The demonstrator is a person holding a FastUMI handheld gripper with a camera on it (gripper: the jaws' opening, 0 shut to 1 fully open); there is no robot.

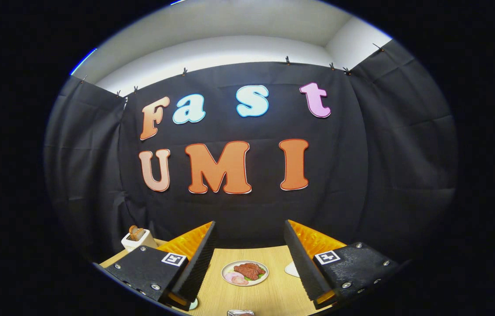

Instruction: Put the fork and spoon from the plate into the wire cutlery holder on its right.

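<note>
My gripper (249,226) is held above the wooden table (269,294), open, with a wide gap and nothing between its fingers. The left finger (197,263) and right finger (302,263) have black ribbed pads backed in orange. Seen through the gap, a small white plate (245,273) carrying reddish meat and pink slices lies on the table ahead of and below the fingers. A metallic object (240,313) peeks up just under the gap; I cannot tell what it is. Neither a fork nor a spoon can be made out from here.
A white toaster (135,238) with bread in it stands at the table's far left, beyond the left finger. A white rounded object (292,268) is half hidden behind the right finger. A pale round rim (193,304) shows by the left finger's base. Black cloth walls close the booth.
</note>
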